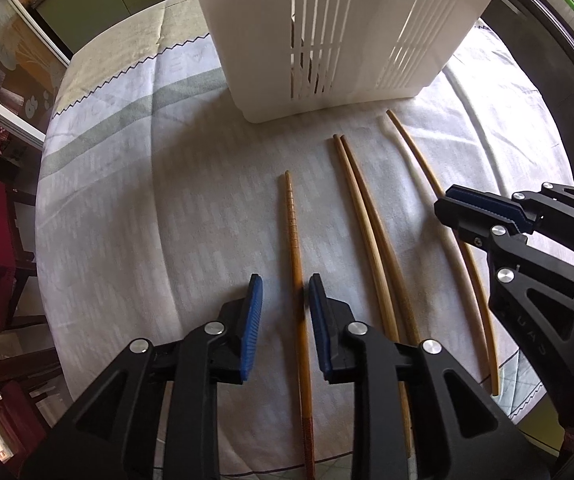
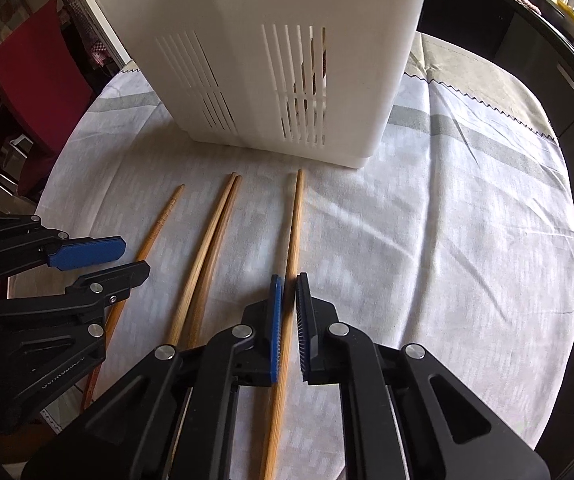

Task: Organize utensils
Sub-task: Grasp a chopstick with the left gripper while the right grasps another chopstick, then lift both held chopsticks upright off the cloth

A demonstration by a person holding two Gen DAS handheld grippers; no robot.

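On the cloth-covered tabletop [image 1: 127, 200], four chopsticks lie at 6 o'clock of the white slotted holder [image 1: 347, 28]. Left gripper [image 1: 285, 320] jaws open, straddling the dark ridged chopstick [image 1: 293, 220]. Right gripper [image 2: 289, 328] jaws closed on the pale chopstick [image 2: 295, 220].
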